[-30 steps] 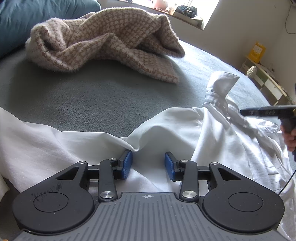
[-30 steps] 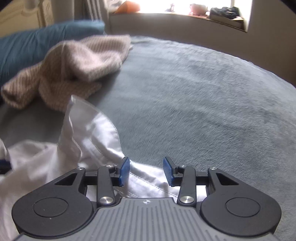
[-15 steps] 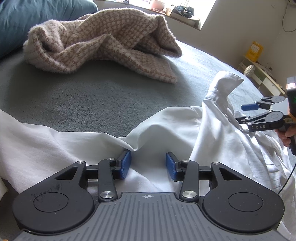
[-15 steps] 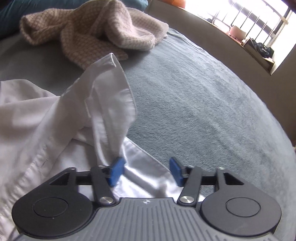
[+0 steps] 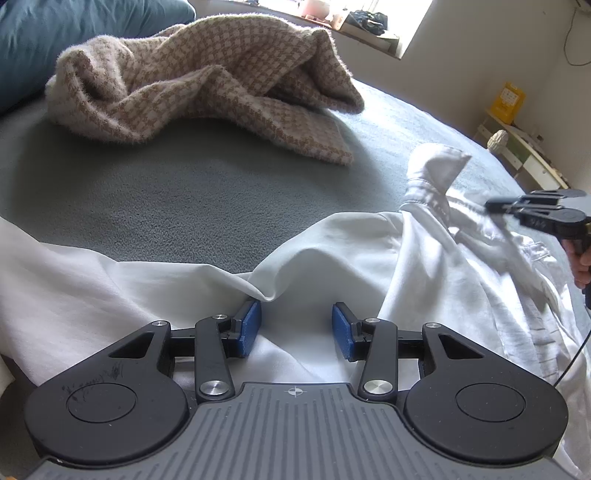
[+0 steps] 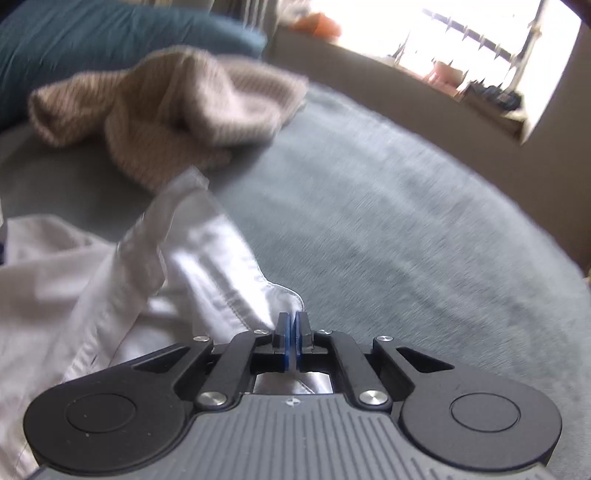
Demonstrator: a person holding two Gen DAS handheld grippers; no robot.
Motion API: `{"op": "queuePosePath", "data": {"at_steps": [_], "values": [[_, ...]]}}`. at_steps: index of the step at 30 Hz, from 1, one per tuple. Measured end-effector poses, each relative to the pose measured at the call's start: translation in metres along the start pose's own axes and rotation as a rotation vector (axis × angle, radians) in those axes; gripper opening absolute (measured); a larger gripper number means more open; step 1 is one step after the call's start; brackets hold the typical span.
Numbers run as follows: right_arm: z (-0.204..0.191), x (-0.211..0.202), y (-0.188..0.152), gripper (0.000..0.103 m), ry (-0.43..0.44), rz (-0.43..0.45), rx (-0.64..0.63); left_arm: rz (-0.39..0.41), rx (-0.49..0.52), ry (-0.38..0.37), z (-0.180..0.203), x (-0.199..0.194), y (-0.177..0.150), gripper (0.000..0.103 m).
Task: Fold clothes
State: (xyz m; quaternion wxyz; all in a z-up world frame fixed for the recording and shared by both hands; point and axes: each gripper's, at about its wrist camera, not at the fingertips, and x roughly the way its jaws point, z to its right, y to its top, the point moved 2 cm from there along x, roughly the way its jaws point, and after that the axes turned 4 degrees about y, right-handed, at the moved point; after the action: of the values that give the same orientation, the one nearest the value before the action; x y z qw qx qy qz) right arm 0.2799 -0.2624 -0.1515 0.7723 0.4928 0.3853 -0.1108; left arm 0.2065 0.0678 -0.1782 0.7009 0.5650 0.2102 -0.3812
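A crumpled white shirt [image 5: 369, 251] lies across the near part of the grey-green bed cover [image 5: 184, 192]. My left gripper [image 5: 295, 330] is open over a fold of it, and the cloth lies loose between the blue pads [image 5: 251, 328]. At the far right my right gripper [image 5: 493, 205] is shut on the shirt's edge and the cloth hangs stretched from its tip. In the right wrist view, which is blurred, the right gripper [image 6: 293, 321] has its pads together with the white shirt [image 6: 74, 280] pinched at the tip. A cuff-like end [image 5: 436, 162] stands up.
A beige checked knit garment [image 5: 207, 81] is bunched at the far side of the bed, also in the right wrist view [image 6: 177, 103]. A blue pillow [image 5: 74, 29] lies behind it. A person's hand [image 5: 583, 266] holds the right gripper. A low shelf [image 5: 524, 155] stands beyond the bed.
The right gripper's jaws, open half a second ago, have closed on the shirt's edge and the gripper has rolled and shifted. The left gripper has stayed in place, open.
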Motion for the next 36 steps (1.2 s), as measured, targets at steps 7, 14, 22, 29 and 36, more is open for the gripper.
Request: {"op": "queuePosePath", "data": {"at_steps": [7, 14, 22, 29, 36], "values": [[0.003, 0.011, -0.009, 0.001, -0.263, 0.068, 0.026, 0.002, 0.006, 0.008, 0.001, 0.000, -0.001, 0.043], [0.022, 0.018, -0.004, 0.047, -0.284, 0.087, 0.277, 0.005, 0.000, 0.011, 0.002, 0.000, -0.001, 0.043], [0.048, -0.017, -0.003, 0.049, 0.128, 0.132, 0.729, 0.021, -0.001, 0.017, 0.002, -0.001, -0.002, 0.043], [0.006, 0.018, 0.013, 0.058, 0.288, 0.002, 0.753, 0.032, 0.004, 0.030, 0.004, -0.001, -0.004, 0.043], [-0.002, 0.025, 0.013, 0.001, 0.252, -0.018, 0.759, 0.042, 0.010, 0.034, 0.003, -0.001, -0.006, 0.042]]}}
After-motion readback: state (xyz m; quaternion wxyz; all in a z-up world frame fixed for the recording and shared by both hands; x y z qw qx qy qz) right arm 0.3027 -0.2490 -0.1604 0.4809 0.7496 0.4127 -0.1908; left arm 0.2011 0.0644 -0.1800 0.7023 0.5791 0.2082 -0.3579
